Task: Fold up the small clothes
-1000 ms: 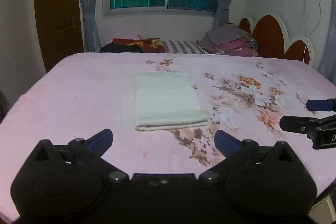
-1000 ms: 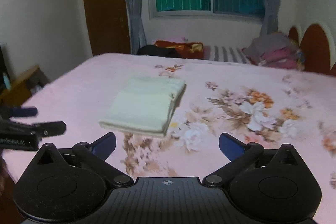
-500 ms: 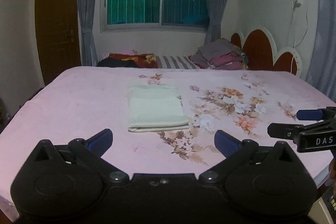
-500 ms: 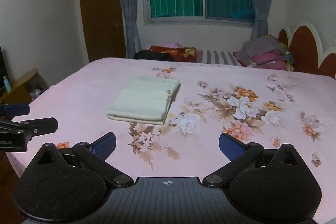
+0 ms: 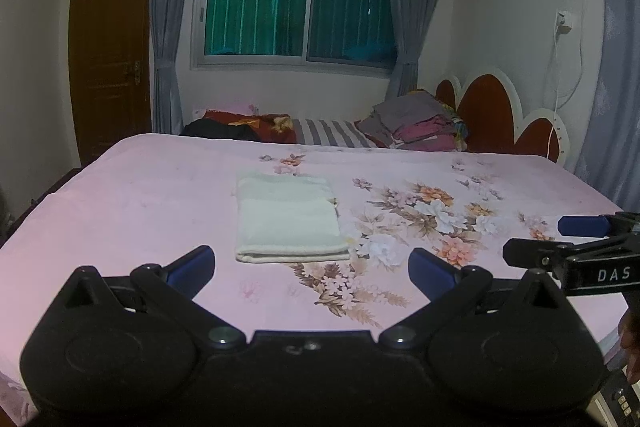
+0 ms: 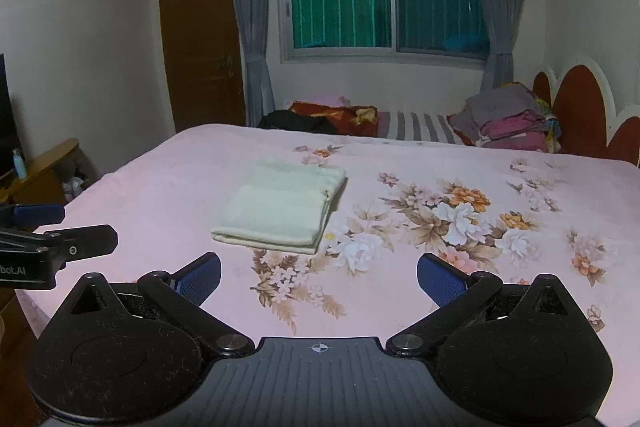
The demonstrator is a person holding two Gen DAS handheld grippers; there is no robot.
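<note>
A pale cream cloth lies folded into a neat rectangle on the pink flowered bedspread; it also shows in the right wrist view. My left gripper is open and empty, held back from the cloth above the bed's near edge. My right gripper is open and empty too, back from the cloth and to its right. Each gripper shows at the side of the other's view: the right one and the left one.
A stack of folded clothes and dark and red items lie at the bed's far end by the headboard. A wooden door, curtained window and a low wooden stand surround the bed.
Both grippers have pulled back and tilted up from the bed, so the folded cloth looks farther away. The cloth has not moved.
</note>
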